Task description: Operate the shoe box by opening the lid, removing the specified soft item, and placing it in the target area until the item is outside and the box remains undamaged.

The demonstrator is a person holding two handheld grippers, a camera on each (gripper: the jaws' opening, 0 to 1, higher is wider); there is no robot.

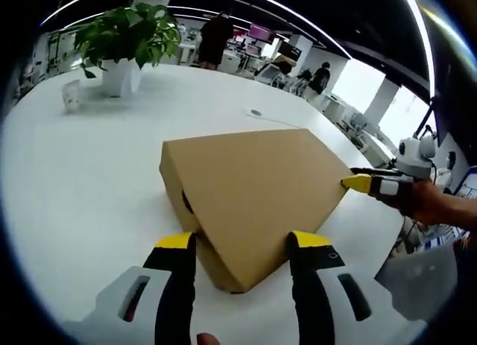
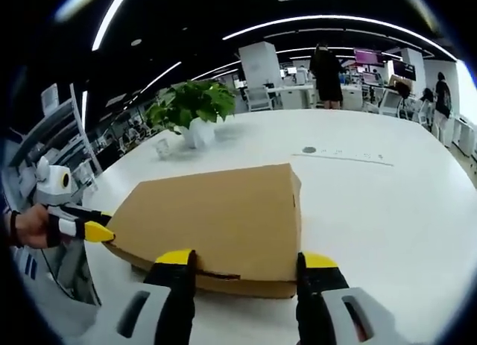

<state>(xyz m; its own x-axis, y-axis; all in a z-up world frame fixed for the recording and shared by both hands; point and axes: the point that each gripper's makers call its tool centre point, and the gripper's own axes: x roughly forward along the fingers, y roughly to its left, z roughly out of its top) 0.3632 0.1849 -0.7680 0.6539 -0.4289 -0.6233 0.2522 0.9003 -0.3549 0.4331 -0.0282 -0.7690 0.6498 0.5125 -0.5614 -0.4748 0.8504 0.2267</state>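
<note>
Cardboard shoe box (image 1: 253, 196) is sitting closed on the white desk (image 1: 82, 188), its corner between the left hand-held gripper (image 1: 242, 244), jaws wide. The right hand-held gripper (image 2: 246, 259) is straddling the lid edge, also wide; squeezing unevenly risks creasing the lid.

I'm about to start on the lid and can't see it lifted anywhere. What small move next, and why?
Probably ease both grippers in to catch the lid's edge and tip it up gently. The shoe box sits shut on the white table, the left gripper is open astride one corner, and the right gripper is open at another edge, so neither holds the lid yet.
</note>
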